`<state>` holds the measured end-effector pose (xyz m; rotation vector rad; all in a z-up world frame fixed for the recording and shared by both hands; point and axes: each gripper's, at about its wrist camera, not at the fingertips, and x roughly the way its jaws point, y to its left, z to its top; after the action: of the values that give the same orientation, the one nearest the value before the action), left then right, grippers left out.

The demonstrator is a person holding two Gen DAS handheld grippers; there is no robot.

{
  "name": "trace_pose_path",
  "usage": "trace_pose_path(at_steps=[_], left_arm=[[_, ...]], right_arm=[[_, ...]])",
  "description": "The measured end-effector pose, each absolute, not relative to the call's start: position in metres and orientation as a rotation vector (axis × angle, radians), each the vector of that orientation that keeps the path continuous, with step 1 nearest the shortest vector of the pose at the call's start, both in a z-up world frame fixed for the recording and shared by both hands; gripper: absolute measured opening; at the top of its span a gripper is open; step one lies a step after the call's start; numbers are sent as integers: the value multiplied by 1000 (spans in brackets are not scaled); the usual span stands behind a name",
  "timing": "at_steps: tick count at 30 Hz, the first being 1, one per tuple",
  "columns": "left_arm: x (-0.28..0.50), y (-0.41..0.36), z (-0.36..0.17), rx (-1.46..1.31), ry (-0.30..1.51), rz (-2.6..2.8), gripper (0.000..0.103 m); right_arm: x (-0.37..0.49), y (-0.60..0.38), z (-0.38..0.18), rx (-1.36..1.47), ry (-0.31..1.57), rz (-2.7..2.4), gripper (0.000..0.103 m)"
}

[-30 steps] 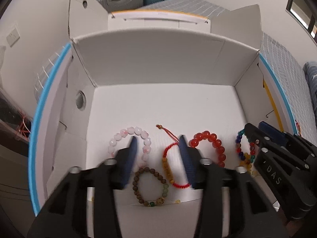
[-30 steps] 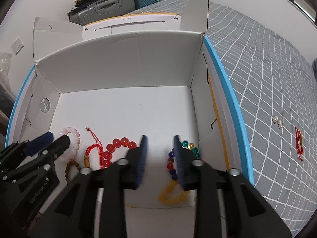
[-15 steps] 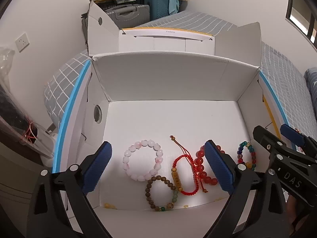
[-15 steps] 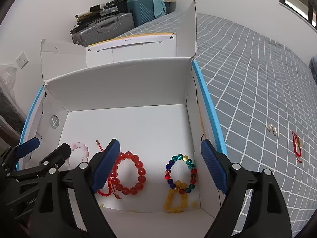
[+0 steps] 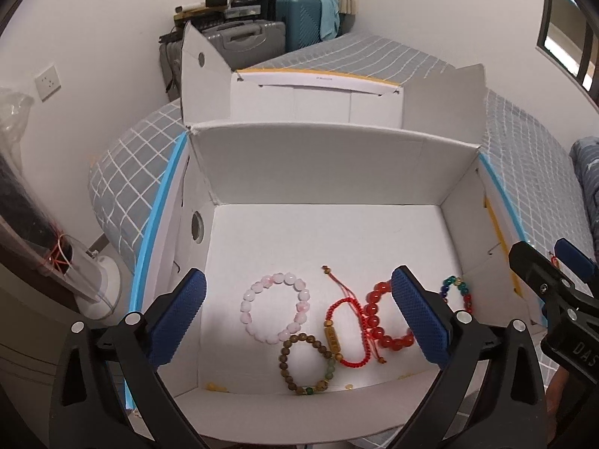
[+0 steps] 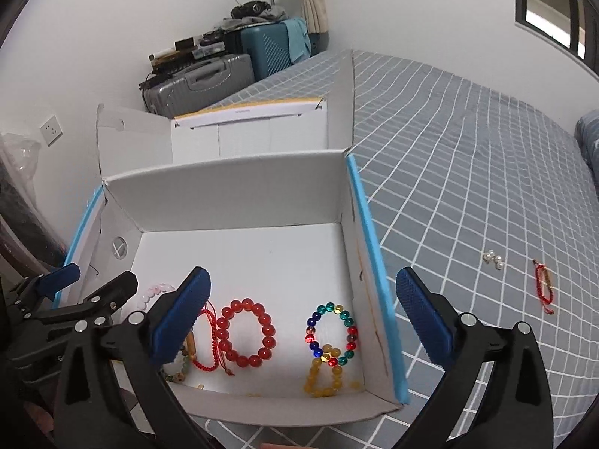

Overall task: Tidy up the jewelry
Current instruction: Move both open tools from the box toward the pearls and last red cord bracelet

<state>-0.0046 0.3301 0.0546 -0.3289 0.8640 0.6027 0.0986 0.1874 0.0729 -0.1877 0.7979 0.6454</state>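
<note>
While box (image 6: 239, 172) holds 6 bracelets (image 6: 247, 331), 1 bracelet (image 6: 544, 292) outside.

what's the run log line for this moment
left gripper: opening, empty | right gripper: opening, empty | box: six bracelets | bed: red bracelet, pearls

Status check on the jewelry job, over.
Left gripper opening, nothing between fingers. Right gripper opening, also bare. Bracelets lie in white box; red string bracelet and pearls on bedspread. Nothing blocking.
</note>
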Motion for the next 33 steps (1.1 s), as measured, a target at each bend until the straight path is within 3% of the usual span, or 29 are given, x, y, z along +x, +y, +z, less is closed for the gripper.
trace_pose_path(at_steps=[15, 33], left_arm=[[7, 278, 87, -299, 800, 488, 97], [74, 175, 117, -247, 798, 281, 97]], right_arm=[[104, 114, 98, -144, 770, 521, 95], [119, -18, 122, -21, 721, 314, 95]])
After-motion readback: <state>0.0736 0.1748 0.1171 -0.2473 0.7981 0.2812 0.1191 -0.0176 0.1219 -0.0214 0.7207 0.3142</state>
